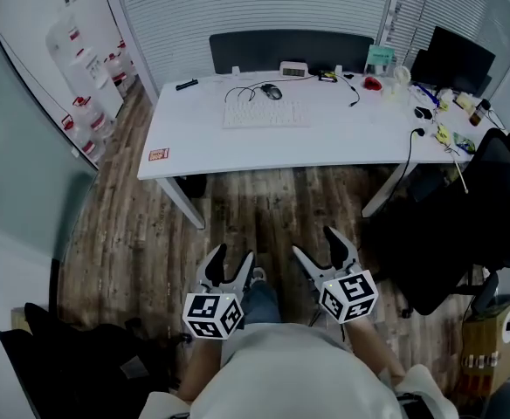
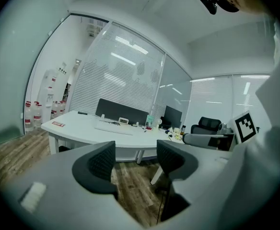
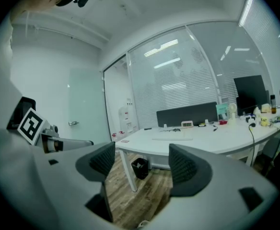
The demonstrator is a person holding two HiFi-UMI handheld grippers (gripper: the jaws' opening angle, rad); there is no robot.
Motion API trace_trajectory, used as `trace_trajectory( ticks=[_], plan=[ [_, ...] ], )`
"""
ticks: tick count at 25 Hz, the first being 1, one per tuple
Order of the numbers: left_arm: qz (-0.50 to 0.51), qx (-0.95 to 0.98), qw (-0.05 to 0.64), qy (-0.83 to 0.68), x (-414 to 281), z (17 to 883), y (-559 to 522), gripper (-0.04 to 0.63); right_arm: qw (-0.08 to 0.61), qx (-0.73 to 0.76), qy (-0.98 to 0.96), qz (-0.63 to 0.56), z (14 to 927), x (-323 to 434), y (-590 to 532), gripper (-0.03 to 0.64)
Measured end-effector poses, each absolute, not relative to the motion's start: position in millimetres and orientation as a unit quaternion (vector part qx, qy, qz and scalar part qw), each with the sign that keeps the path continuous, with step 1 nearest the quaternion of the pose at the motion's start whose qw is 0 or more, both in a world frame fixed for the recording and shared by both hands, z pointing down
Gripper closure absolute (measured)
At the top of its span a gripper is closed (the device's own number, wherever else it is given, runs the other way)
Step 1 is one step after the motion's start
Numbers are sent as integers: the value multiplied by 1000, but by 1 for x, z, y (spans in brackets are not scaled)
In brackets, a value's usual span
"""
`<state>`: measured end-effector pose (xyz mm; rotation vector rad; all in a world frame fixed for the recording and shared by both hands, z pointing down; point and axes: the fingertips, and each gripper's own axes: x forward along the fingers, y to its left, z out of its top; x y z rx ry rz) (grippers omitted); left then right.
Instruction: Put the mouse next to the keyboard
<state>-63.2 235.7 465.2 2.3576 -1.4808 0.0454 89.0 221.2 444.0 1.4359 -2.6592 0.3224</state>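
Presently my left claw and right claw hang released, empty; water jugs far left; mouse just beyond keyboard on white desk.

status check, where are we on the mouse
Left tool and right tool open, empty, back from desk. Mouse beyond keyboard, untouched. Nothing blocking.

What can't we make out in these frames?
Head view: the mouse is too small to trace its cable.
Head view: the print on the red label on the desk is too small to read.
Head view: the clutter at the desk's right end is too small to name.
Gripper views: the mouse is too small and far to pick out.
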Motion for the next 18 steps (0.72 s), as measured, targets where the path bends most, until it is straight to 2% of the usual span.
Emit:
trace_trajectory(
  ticks=[18],
  plan=[
    [25, 848, 173, -500, -98, 453, 41, 336, 28, 502, -859, 96, 423, 58, 33, 282]
  ],
)
